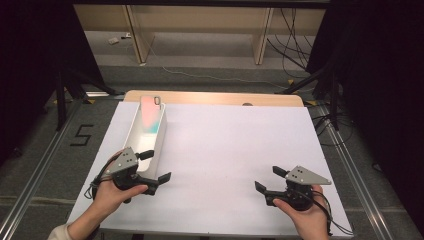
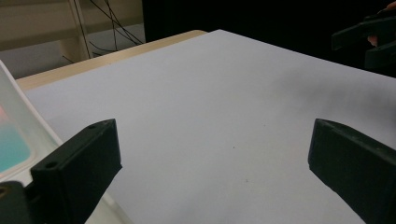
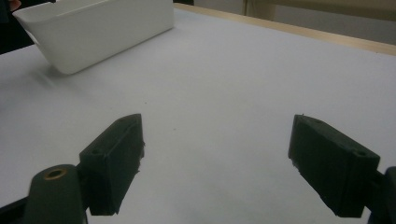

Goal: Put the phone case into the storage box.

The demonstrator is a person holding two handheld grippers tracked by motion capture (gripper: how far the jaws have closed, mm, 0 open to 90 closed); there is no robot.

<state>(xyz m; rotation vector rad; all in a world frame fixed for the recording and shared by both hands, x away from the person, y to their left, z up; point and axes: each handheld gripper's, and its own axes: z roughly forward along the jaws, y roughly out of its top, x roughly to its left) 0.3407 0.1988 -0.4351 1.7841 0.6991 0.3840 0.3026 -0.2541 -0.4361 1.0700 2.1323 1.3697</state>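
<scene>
Jaws on both the left gripper [image 1: 153,165] and right gripper [image 1: 270,179] gape wide and empty over the tabletop [image 1: 235,150], while what's probably a phone [image 1: 151,115] already sits in the white bin [image 1: 161,137], so nothing obvious seems left.

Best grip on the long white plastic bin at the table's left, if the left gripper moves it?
Probably the near end wall of the long white plastic bin: the open left gripper already sits there. Come from above, one jaw inside, one outside; the thin upright rim suits a pinch, and the pink-and-teal phone lies farther back.
</scene>
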